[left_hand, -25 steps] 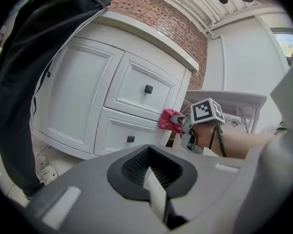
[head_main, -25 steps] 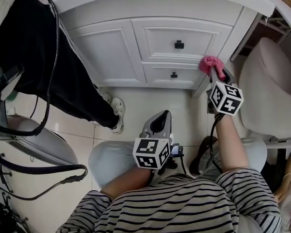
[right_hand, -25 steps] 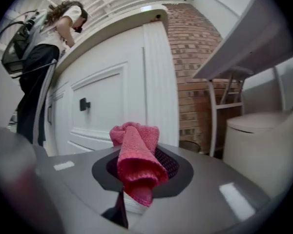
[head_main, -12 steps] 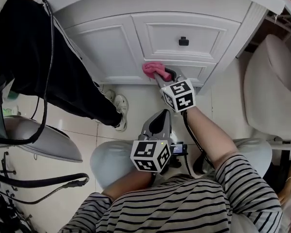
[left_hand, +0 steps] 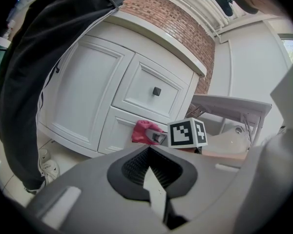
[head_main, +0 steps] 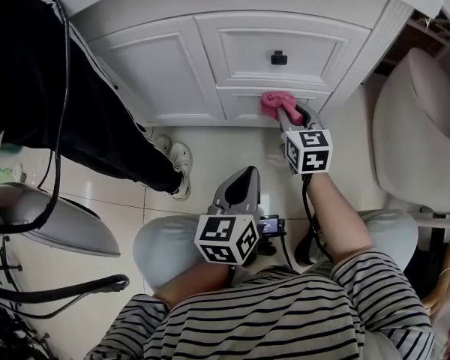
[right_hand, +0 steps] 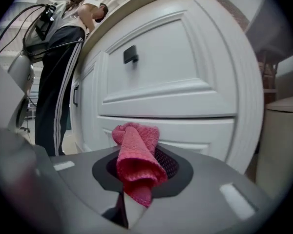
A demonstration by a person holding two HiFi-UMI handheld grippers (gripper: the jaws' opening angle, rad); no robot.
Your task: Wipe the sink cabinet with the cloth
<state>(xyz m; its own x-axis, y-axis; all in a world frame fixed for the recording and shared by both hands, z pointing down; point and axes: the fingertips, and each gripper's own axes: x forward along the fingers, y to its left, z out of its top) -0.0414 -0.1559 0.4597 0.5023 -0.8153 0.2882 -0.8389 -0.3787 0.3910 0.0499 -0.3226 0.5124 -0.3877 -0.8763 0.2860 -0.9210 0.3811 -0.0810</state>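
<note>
The white sink cabinet (head_main: 172, 66) fills the top of the head view, with a door at left and two drawers at right. My right gripper (head_main: 289, 115) is shut on a pink cloth (head_main: 274, 102) and presses it against the lower drawer front. In the right gripper view the cloth (right_hand: 136, 157) sticks out of the jaws just before the lower drawer (right_hand: 185, 130). My left gripper (head_main: 244, 187) hangs low over my lap, shut and holding nothing; its view shows the cabinet (left_hand: 93, 91), the cloth (left_hand: 144, 130) and the right gripper's marker cube (left_hand: 187, 132).
A person in black trousers (head_main: 67, 96) stands at the cabinet's left, a white shoe (head_main: 181, 163) on the tiled floor. A toilet (head_main: 424, 126) sits to the right. Cables (head_main: 37, 201) and a grey basin-like object (head_main: 45, 223) lie at left. The upper drawer has a black knob (head_main: 278, 57).
My right gripper swept the cloth left from the cabinet's right corner post to the drawers' left edge, then back right to the middle of the lower drawer. The left gripper stayed put.
</note>
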